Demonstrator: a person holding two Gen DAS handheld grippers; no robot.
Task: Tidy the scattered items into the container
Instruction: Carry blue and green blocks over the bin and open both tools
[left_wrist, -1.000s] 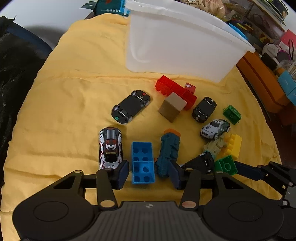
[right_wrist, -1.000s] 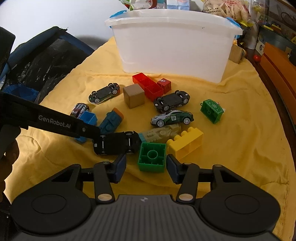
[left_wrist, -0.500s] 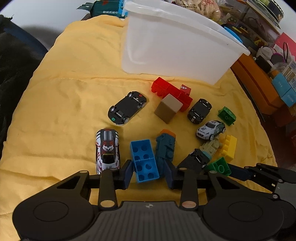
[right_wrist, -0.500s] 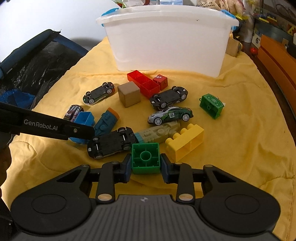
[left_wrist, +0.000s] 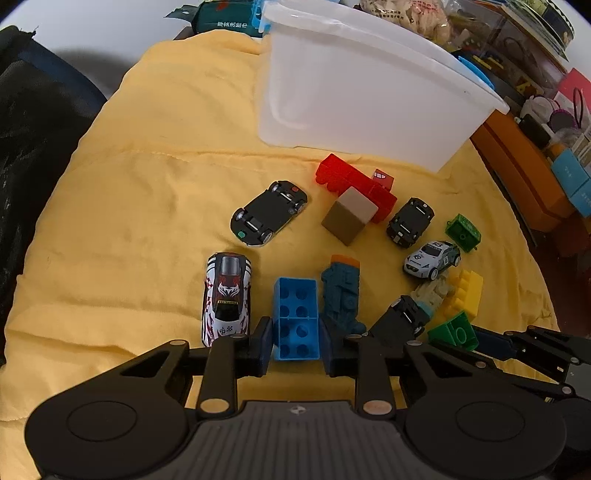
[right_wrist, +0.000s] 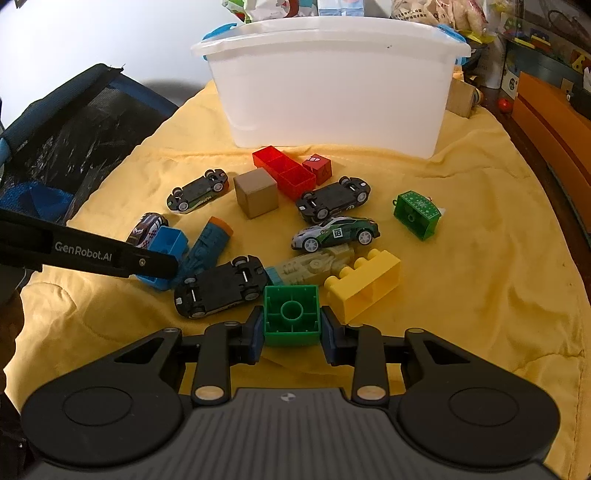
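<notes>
Low in the left wrist view, the left gripper was seen clamped on the near end of a blue brick, its pads pressed to the brick's long sides. In the right wrist view, the right gripper was closing on a square green brick, the pads already touching both flanks.

Both bricks lay on the yellow cloth, among toy cars and other blocks, well short of the white tub at the top of the frame. Each brick would best be lifted straight up before being carried toward the tub — the overturned black car sat just left of the green brick and could be dragged along.

The left gripper was shown from the side only in the right wrist view, as a dark bar at the left edge. The striped white car was seen whole only in the left wrist view; in the other it was half hidden.
</notes>
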